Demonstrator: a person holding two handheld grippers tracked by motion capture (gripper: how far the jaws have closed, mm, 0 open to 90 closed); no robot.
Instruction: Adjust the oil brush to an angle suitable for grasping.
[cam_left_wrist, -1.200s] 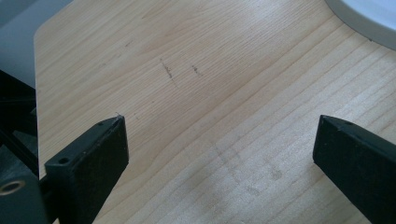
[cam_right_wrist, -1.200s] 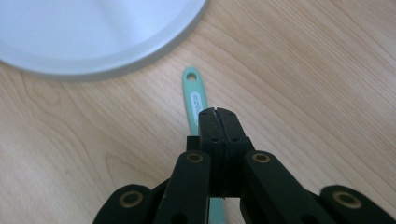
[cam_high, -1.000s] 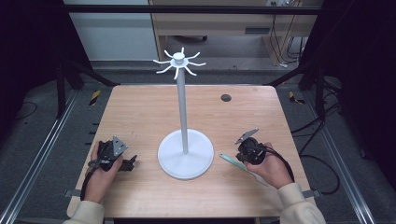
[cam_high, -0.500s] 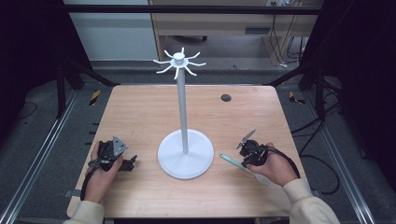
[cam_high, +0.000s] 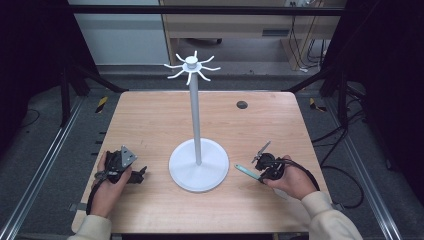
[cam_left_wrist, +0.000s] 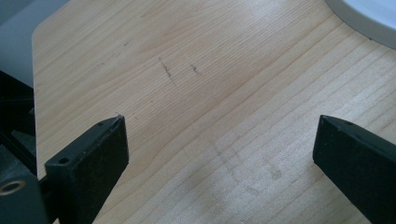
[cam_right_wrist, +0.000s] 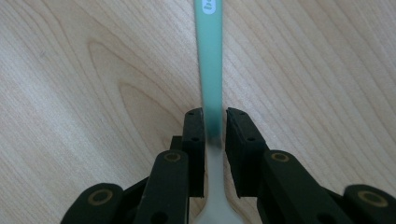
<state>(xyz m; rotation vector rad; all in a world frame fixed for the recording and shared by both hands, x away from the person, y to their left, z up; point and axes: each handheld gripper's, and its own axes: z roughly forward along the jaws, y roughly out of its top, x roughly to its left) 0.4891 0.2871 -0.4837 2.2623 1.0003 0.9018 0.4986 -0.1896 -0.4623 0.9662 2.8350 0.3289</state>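
Since a second ago the right hand-held gripper (cam_high: 259, 169) has slid a little back toward the person's edge of the pale wooden worktop (cam_high: 150, 125), taking the slim mint-green plastic utensil with a whitish end (cam_high: 246, 171) along; the left hand-held gripper (cam_high: 141, 174) has stayed where it was.

The utensil sits between the right hand-held gripper's jaws, which are drawn narrow and pinch its handle from both sides. In the right gripper view the green handle (cam_right_wrist: 211, 70) runs straight out ahead of the jaws, low over the wood. In the high view it lies just to the right of the round base of the white metal stand with hooked arms at its top (cam_high: 198, 165), near it but apart.

The utensil's whitish end widens behind the jaws and is cut off at the bottom of the right gripper view, so its kind cannot be told. The handle's far tip leaves that view at the top, with a small white label half seen.

Its long axis lies nearly flat, the free green end pointing toward the stand's base.

The left hand-held gripper rests on the worktop, jaws spread wide over bare wood.
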